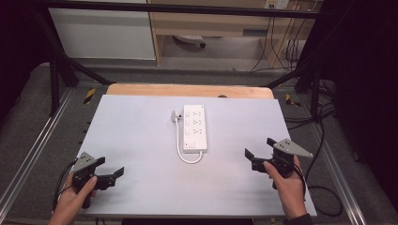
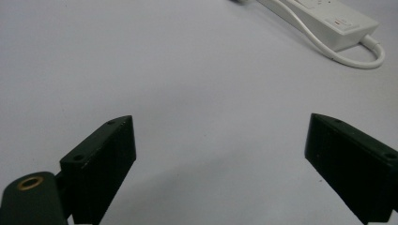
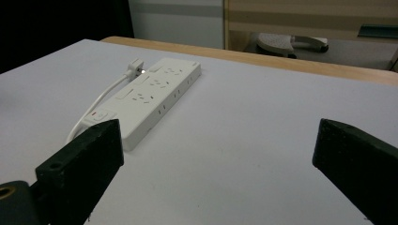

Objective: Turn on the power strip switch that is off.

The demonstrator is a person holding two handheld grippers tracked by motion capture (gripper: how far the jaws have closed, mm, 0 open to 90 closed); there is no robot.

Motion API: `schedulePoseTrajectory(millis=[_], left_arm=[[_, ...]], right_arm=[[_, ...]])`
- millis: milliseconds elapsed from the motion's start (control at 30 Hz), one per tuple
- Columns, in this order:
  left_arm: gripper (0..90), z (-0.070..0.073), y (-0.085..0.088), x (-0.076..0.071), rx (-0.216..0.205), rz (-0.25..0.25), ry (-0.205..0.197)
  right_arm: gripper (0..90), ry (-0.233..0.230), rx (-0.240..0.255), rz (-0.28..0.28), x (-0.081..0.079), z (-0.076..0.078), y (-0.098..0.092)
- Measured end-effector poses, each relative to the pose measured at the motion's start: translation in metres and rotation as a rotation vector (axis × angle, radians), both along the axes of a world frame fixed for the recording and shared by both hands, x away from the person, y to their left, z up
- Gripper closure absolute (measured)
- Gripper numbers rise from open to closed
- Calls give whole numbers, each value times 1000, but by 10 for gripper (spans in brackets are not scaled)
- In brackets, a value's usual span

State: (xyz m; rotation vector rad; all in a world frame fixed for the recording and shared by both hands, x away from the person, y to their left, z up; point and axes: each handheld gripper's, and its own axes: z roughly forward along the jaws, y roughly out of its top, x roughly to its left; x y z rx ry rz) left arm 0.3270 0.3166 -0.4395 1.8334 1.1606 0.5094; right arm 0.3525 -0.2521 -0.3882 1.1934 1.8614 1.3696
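Observation:
A white power strip (image 1: 195, 129) lies lengthwise in the middle of the pale table sheet (image 1: 141, 154). Its white cable (image 1: 180, 143) loops from the near end back up the left side to the plug (image 1: 176, 115). My left gripper (image 1: 110, 167) is held at the near left, open and empty, well short of the strip. My right gripper (image 1: 260, 147) is at the near right, open and empty too. In the left gripper view the strip (image 2: 328, 18) sits far up right beyond the gripper (image 2: 220, 140). The right gripper view has the strip (image 3: 150, 98) ahead left of the gripper (image 3: 218, 145).
A wooden table edge (image 1: 187, 90) shows beyond the sheet's far side. Black frame bars (image 1: 61, 65) stand at the back corners. Loose cables (image 1: 324, 187) trail on the floor to the right. A cabinet (image 1: 103, 33) stands behind.

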Motion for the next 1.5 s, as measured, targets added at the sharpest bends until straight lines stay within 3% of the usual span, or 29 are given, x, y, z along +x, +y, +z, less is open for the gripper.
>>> schedulePoseTrajectory(millis=[600, 867, 967, 1067, 1500], left_arm=[[90, 0, 0, 0, 1, -9, 6], [90, -1, 0, 0, 1, -11, 8], [90, -1, 0, 1, 3, -9, 9], [90, -1, -1, 0, 4, -11, 9], [90, -1, -1, 1, 4, -11, 11]], right_arm=[[22, 10, -14, 42, 38, 20, 26], [22, 10, -15, 52, 45, 25, 32], [63, 11, -16, 70, 46, 25, 33], [62, 27, -21, 99, 49, 26, 34], [43, 48, -40, 119, 61, 29, 41]])
